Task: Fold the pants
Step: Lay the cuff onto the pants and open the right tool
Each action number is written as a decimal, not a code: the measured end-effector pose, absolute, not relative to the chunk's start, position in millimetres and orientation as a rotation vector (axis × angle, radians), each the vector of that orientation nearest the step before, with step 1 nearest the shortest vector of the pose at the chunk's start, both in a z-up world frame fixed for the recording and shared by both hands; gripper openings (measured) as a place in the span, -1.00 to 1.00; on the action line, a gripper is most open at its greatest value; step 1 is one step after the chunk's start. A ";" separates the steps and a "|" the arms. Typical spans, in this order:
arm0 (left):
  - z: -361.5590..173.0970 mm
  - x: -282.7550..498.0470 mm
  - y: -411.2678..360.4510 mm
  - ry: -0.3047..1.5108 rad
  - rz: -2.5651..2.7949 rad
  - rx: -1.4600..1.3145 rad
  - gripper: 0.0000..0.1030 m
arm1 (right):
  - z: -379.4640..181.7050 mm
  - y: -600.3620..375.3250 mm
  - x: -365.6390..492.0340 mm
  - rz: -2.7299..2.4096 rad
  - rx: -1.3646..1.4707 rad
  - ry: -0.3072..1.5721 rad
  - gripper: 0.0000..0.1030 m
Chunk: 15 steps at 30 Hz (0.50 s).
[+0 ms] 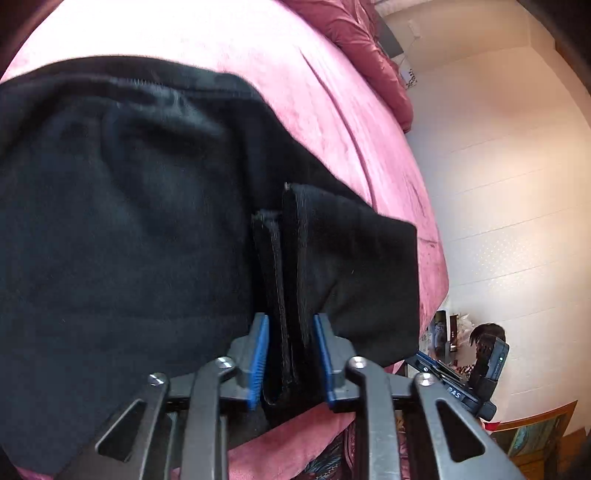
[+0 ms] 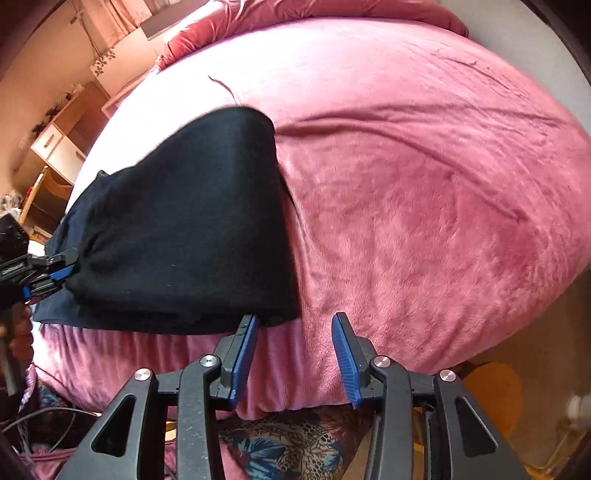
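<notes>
Black pants (image 1: 129,221) lie folded on a pink blanket (image 1: 314,92) near the bed's front edge. My left gripper (image 1: 291,325) is shut on a bunched fold of the pants' hem, which fills the gap between both blue pads (image 1: 260,354). In the right wrist view the pants (image 2: 184,229) stretch left to that left gripper (image 2: 68,271), which pinches their far end. My right gripper (image 2: 296,319) stands open over the blanket's edge (image 2: 406,221). Its left fingertip (image 2: 251,325) is right by the pants' near corner, with no cloth between the jaws.
A rumpled red duvet (image 2: 332,14) is piled at the head of the bed. Wooden shelves and drawers (image 2: 55,147) stand beyond the bed's left side. Patterned fabric (image 2: 288,443) and cables (image 2: 48,417) lie below the front edge. A white wall (image 1: 498,184) runs alongside.
</notes>
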<state>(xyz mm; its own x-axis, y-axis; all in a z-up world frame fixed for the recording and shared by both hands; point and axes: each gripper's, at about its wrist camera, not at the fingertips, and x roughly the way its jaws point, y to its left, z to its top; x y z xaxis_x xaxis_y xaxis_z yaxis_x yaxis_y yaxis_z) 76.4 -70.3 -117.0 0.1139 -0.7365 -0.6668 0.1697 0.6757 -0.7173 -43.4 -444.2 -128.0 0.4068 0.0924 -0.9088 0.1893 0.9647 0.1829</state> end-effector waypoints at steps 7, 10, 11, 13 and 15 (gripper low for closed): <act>-124.1 99.2 -69.7 1.292 -0.656 -0.679 -0.35 | -86.9 -421.5 11.7 0.027 0.295 1.007 -0.18; -128.3 100.8 -89.1 1.318 -0.636 -0.648 -0.35 | -84.1 -402.7 46.6 0.054 0.268 0.990 -0.18; -130.9 102.3 -92.5 1.332 -0.633 -0.642 -0.35 | -86.0 -398.5 57.6 0.039 0.251 0.997 -0.18; -134.0 112.5 -97.2 1.341 -0.642 -0.647 -0.35 | -96.4 -397.4 79.4 -0.002 0.244 1.026 -0.18; -134.5 112.1 -100.0 1.327 -0.650 -0.633 -0.41 | -106.5 -400.7 93.9 -0.044 0.249 1.053 -0.18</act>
